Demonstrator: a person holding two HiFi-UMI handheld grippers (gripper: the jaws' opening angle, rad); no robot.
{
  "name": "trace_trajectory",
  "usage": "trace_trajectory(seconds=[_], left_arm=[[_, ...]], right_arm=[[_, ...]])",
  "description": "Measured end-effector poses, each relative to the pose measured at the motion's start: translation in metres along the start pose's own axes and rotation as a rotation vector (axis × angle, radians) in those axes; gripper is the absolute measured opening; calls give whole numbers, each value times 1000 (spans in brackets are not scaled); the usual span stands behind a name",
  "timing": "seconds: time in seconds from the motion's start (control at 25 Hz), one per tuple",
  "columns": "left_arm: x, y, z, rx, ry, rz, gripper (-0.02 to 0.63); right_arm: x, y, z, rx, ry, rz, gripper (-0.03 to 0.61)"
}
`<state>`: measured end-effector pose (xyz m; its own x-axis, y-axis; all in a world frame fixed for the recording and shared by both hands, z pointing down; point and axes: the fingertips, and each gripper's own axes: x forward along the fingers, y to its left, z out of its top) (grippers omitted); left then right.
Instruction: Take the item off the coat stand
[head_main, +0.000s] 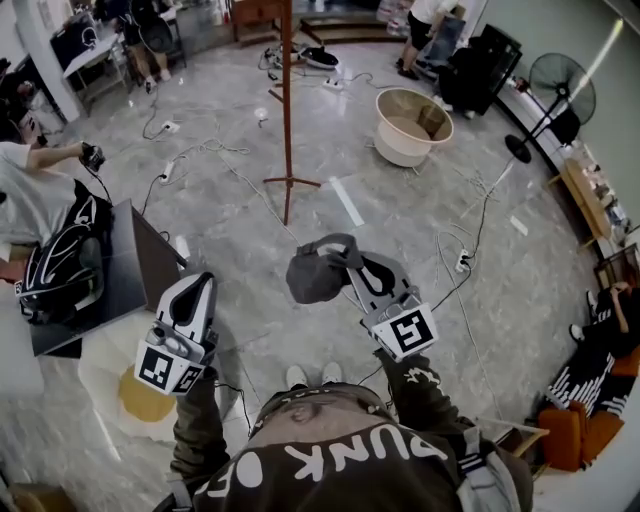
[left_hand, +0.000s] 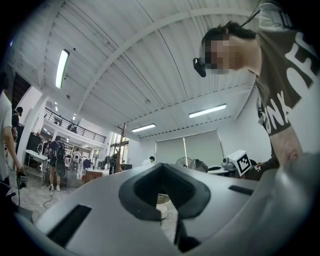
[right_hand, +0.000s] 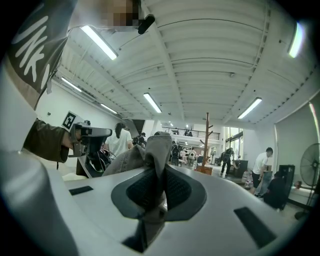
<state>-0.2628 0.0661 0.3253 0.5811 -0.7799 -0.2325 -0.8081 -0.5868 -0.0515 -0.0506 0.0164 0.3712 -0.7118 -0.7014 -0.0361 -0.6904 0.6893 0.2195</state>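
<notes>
Out ahead on the grey stone floor: we see the wooden coat stand (head_main: 287, 110), upright on its spread feet and well apart from both grippers.
Right gripper (head_main: 348, 262): we hold it low in front of our body; its jaws are clamped on a fold of the cap's fabric.
Cap (head_main: 312, 278): dark grey and soft, off the stand; it bunches out beyond the right gripper's tips and hangs above the floor.
Left gripper (head_main: 205, 283): we hold it beside the right one, a little apart from it; its jaws sit together with only a thin slit between the pads and nothing in them.
Left of us: a dark table (head_main: 125, 265) with a black backpack (head_main: 60, 268) lying on it.
Further off: a round beige basin (head_main: 412, 125) to the right of the stand, a black standing fan (head_main: 560, 92) near the wall, and loose cables (head_main: 470, 235) trailing over the floor.
</notes>
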Motion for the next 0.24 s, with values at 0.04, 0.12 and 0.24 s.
trace_trajectory(seconds=[0.04,0.12,0.24], left_arm=[[-1,0,-2,2,1,0,5],[0,0,-4,4,4,1,5],[8,-2,-4,7,7,5,5]], right_arm=[[0,1,-1,1,-2,0,34],[1,-1,-2,0,-5,2,34],[0,-10,-1,-2,-11,7,34]])
